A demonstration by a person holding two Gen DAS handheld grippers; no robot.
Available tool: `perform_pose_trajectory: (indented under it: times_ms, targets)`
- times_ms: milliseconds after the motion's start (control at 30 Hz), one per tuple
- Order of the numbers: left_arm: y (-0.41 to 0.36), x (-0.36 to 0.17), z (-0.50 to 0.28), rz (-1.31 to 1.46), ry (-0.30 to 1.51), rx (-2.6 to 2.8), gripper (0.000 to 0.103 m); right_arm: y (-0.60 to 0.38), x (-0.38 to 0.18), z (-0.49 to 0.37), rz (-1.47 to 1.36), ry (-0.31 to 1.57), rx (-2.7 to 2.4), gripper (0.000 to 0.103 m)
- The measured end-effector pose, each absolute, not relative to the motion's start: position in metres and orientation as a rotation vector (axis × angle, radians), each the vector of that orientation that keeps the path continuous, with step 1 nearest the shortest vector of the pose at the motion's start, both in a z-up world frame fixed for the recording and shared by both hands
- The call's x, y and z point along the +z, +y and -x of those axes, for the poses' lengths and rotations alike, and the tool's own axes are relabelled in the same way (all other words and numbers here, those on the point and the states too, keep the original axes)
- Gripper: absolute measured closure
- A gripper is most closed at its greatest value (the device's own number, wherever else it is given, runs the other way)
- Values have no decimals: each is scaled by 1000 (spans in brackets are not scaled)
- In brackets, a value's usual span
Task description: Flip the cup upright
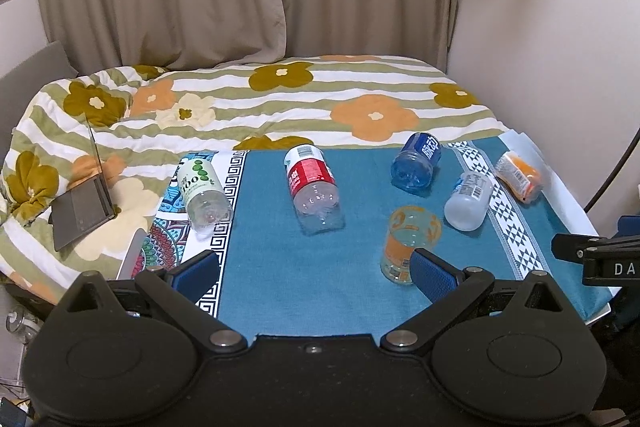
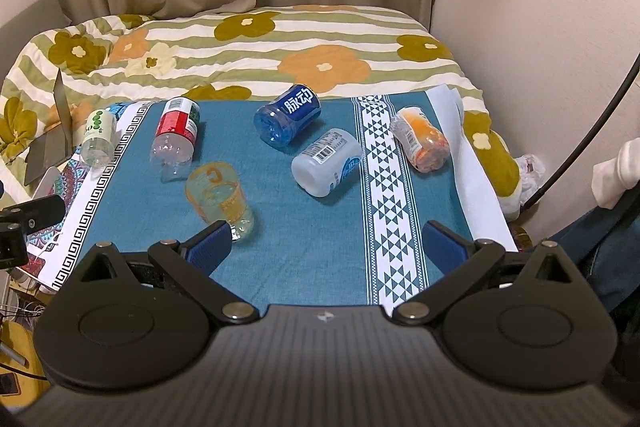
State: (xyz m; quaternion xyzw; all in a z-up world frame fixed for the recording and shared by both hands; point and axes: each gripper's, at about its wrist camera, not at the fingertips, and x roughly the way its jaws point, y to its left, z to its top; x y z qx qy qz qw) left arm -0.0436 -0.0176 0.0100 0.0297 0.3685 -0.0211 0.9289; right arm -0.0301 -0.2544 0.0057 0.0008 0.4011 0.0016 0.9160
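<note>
A clear cup with orange print stands upside down on the blue cloth, base up. In the right wrist view the cup is near the left finger. My left gripper is open and empty; its right fingertip is just in front of the cup. My right gripper is open and empty, low over the cloth, with the cup beyond its left fingertip.
Cut bottle cups lie on their sides: green-dotted, red-labelled, blue, white, orange. A flowered quilt lies behind. A laptop sits at left. The wall is at right.
</note>
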Motion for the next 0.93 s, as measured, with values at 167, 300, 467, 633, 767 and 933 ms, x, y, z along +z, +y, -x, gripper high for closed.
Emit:
perform_pose_trajectory:
  times_ms: [167, 300, 467, 633, 767, 933]
  targets:
    - [-17, 10, 43, -62, 756, -41, 0, -254, 5, 30, -3, 826, 2, 0]
    - [-16, 9, 43, -64, 757, -37, 0, -254, 5, 30, -3, 826, 1, 0]
    - [-15, 9, 43, -68, 748, -26, 0, -253, 6, 30, -2, 826, -3, 0]
    - [-14, 8, 40, -87, 740, -3, 0, -252, 6, 29, 0, 826, -7, 0]
    - [-13, 8, 38, -83, 735, 0, 0, -252, 5, 28, 10, 828, -5, 0]
    - [-11, 7, 36, -77, 726, 9, 0, -252, 3, 24, 18, 830, -2, 0]
